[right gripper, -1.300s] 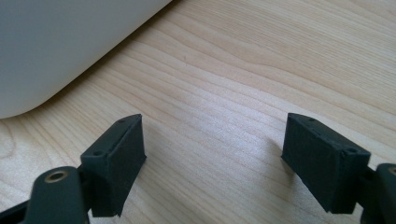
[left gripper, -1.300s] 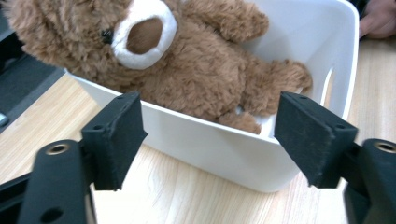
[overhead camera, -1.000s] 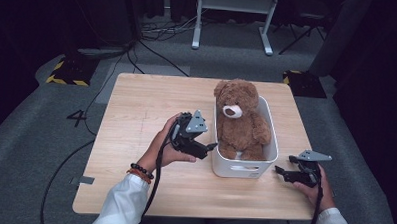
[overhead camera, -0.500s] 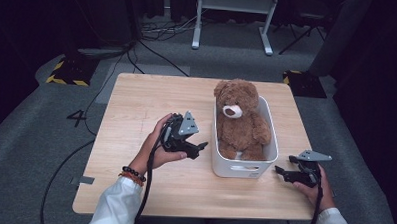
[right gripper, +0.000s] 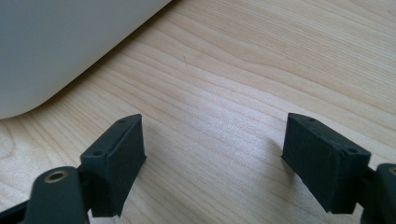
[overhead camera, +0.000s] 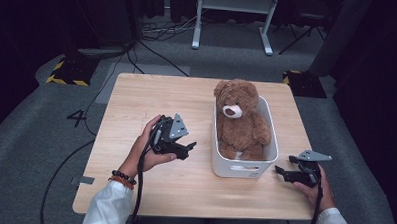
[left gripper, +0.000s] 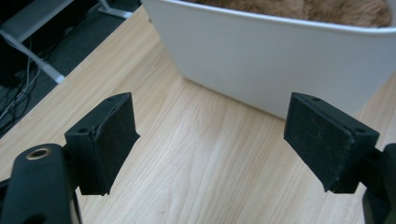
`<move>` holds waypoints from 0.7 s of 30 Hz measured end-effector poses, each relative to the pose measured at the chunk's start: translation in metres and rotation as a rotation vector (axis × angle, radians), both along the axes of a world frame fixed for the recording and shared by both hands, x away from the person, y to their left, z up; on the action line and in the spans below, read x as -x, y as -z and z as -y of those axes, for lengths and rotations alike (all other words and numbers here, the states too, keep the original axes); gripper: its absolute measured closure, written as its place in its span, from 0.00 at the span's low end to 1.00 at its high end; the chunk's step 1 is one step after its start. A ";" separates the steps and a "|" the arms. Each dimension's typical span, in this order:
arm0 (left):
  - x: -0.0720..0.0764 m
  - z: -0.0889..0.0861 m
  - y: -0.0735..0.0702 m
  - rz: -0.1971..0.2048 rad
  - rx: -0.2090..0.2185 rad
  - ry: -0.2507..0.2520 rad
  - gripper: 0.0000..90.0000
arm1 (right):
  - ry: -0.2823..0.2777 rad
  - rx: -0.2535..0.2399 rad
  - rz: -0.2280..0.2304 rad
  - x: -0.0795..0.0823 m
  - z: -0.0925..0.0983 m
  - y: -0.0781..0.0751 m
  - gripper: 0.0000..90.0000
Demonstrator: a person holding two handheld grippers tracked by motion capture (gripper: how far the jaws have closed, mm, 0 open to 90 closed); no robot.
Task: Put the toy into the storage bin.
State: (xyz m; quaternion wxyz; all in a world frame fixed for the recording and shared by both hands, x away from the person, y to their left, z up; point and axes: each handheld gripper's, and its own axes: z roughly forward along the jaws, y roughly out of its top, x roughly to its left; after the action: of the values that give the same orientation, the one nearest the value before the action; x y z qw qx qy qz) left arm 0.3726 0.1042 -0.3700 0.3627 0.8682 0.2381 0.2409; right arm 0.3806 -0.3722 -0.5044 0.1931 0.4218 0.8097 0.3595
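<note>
Where the two tools rest over the tabletop, each stands released, its jaws wide apart with bare wood between them. Left gripper (overhead camera: 178, 144), held in the person's left hand (overhead camera: 147, 150), points toward the white bin (overhead camera: 242, 168), which lies just ahead of its jaws and apart from them. Right gripper (overhead camera: 287, 175), in the right hand (overhead camera: 319, 189), sits just beside the bin's near corner, also not touching it. Brown teddy bear (overhead camera: 241, 121) sits upright inside the bin, beyond both tools. Wooden table (overhead camera: 152, 98) bears a pale, straight grain; grey carpet (overhead camera: 30, 136) surrounds it, with black cables (overhead camera: 148, 50), a yellow-and-black striped base (overhead camera: 68, 70) and a white frame stand (overhead camera: 230, 3) farther off against a dark background.

Left gripper view: open pads (left gripper: 109, 144) frame the bin's long white wall (left gripper: 280, 60), with a strip of brown fur (left gripper: 303, 9) above its rim. Right gripper view: pads (right gripper: 119, 163) frame wood grain, and the bin's rounded corner (right gripper: 56, 46) fills the upper left. High view alone gives the bear whole, white sleeves (overhead camera: 108, 209), a beaded wristband (overhead camera: 120, 178) and the grey plates on top of both tools.
</note>
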 end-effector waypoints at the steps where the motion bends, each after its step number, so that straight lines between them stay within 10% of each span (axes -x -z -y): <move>1: 0.000 0.000 0.000 0.000 0.000 0.000 0.19 | 0.000 0.000 0.000 0.000 0.000 0.000 0.23; 21: 0.006 -0.030 0.030 -0.049 -0.050 -0.077 0.18 | 0.002 0.001 -0.001 0.000 0.000 0.000 0.23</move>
State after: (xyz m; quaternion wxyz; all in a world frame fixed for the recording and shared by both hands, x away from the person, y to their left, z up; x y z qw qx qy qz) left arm 0.3666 0.1345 -0.4004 0.3256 0.8727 0.2740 0.2392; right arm 0.3805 -0.3720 -0.5043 0.1933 0.4227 0.8095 0.3587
